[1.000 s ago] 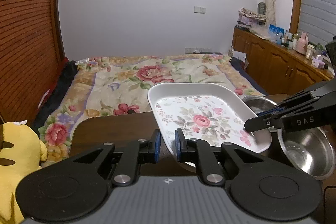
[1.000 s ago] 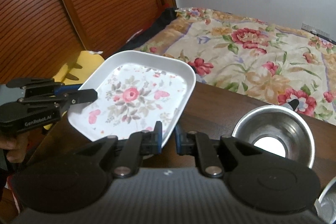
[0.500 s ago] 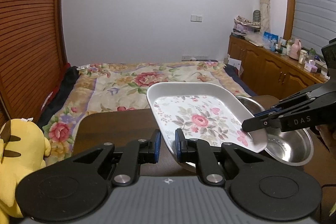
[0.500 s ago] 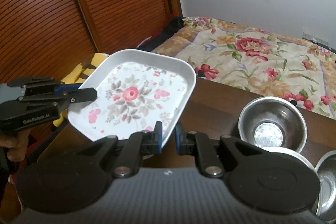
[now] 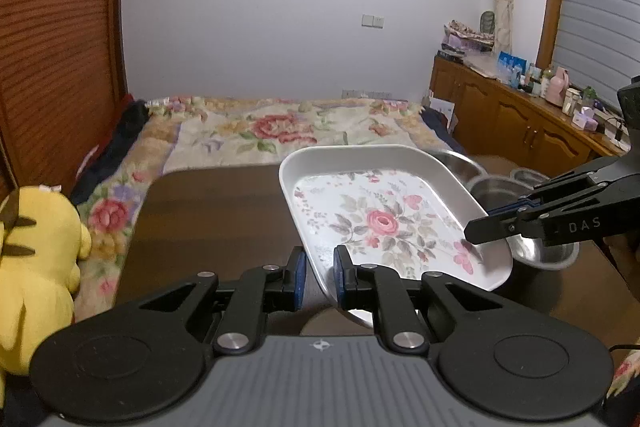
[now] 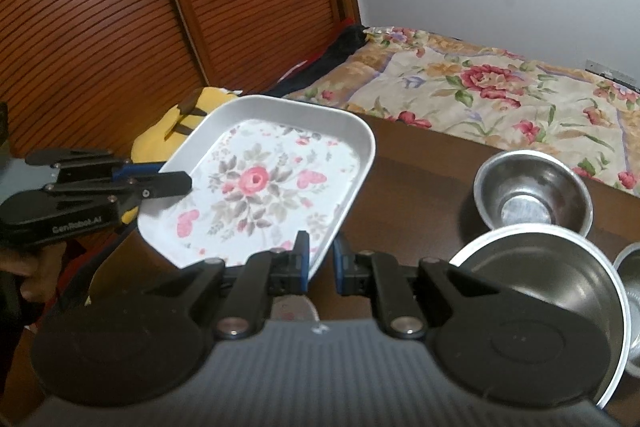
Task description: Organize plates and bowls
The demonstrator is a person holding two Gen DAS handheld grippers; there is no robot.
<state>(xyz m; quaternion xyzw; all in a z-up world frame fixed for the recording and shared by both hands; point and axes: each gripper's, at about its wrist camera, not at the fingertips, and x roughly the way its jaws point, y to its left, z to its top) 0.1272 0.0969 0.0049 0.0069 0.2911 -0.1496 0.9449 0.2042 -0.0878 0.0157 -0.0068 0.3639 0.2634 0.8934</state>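
Observation:
A white rectangular plate with a rose print is held level in the air above the dark wooden table. My left gripper is shut on its near rim; it also shows in the right wrist view. My right gripper is shut on the opposite rim; it also shows in the left wrist view. Steel bowls stand on the table to the right; in the left wrist view they sit behind the plate.
A yellow plush toy lies at the table's left side. A bed with a floral cover is beyond the table. Wooden slatted doors are on the left, a wooden cabinet on the right.
Both grippers have lifted the plate higher off the table, still shut on it. More of the table and more steel bowls have come into view.

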